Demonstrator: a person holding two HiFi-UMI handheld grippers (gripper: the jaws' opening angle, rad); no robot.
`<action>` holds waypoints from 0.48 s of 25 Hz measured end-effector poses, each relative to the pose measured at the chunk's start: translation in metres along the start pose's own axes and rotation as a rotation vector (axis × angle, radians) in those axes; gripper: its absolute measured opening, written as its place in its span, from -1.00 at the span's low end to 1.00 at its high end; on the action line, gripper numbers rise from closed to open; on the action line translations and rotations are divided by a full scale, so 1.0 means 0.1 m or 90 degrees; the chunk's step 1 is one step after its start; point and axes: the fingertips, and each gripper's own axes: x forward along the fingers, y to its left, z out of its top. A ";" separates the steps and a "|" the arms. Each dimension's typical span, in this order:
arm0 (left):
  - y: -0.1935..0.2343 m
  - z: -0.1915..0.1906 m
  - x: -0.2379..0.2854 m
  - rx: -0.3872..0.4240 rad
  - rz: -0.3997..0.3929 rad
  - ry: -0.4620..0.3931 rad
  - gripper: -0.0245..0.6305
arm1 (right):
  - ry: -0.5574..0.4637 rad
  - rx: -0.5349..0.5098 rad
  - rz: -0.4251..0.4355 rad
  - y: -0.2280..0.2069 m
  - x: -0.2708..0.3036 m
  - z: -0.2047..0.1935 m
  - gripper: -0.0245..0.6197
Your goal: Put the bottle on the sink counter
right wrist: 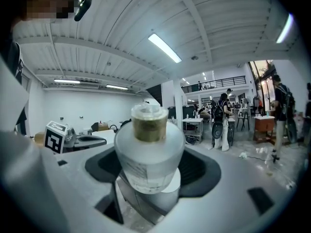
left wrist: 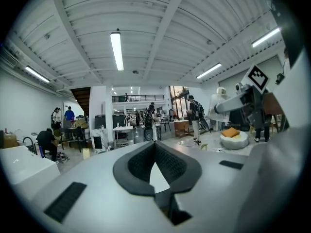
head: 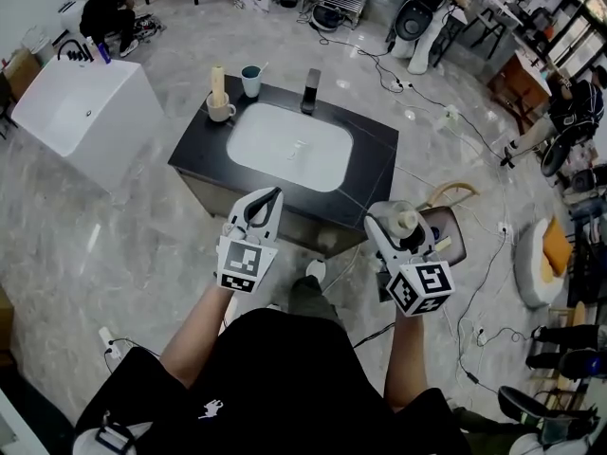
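The bottle is sitting between the jaws of the right tool, which are clamping its pale, frosted body from both sides. Its gold collar and clear cap are projecting past the jaw tips. The bottle is being carried in the air, clear of the tabletop, which is lying ahead of the tool and slightly to its left.

The left tool is hanging beside the right tool, well apart from it. Its jaws are meeting at the tips and are carrying nothing; only a small teardrop gap is showing behind the tips.

The dark tabletop is lying ahead of both tools. A white sink is occupying its middle. Beyond the sink, at the far edge from the tools, a dark faucet, a teal cup and a pale mug are standing. A white bathtub is standing on the floor, far to the left of the left tool.
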 end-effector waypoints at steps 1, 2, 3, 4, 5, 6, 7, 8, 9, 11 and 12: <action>0.00 0.01 0.07 0.001 0.000 0.000 -0.92 | -0.002 0.004 -0.002 -0.07 0.02 -0.01 0.10; 0.00 0.01 0.14 0.003 0.000 0.001 -0.92 | -0.002 0.005 -0.004 -0.14 0.05 -0.01 0.10; 0.01 0.01 0.21 0.004 0.001 0.003 -0.92 | 0.000 0.006 -0.005 -0.21 0.09 -0.02 0.10; 0.01 0.01 0.29 0.003 0.001 0.005 -0.92 | 0.002 0.005 -0.006 -0.27 0.13 -0.03 0.10; 0.02 0.00 0.37 0.002 0.001 0.008 -0.92 | 0.005 0.004 -0.006 -0.34 0.18 -0.04 0.10; 0.01 0.00 0.46 0.001 0.000 0.011 -0.92 | 0.007 0.002 -0.006 -0.42 0.23 -0.04 0.10; 0.01 0.00 0.56 -0.001 -0.002 0.013 -0.92 | 0.009 0.001 -0.006 -0.50 0.28 -0.04 0.10; 0.00 0.00 0.66 -0.001 -0.004 0.015 -0.92 | 0.011 0.001 -0.006 -0.58 0.33 -0.04 0.10; 0.00 0.01 0.76 -0.002 -0.007 0.017 -0.92 | 0.011 0.003 -0.006 -0.66 0.39 -0.04 0.10; -0.01 0.05 0.96 -0.002 -0.011 0.019 -0.92 | 0.014 0.007 -0.004 -0.82 0.52 -0.01 0.10; -0.01 0.07 1.06 -0.004 -0.014 0.021 -0.92 | 0.016 0.009 -0.002 -0.90 0.58 0.00 0.10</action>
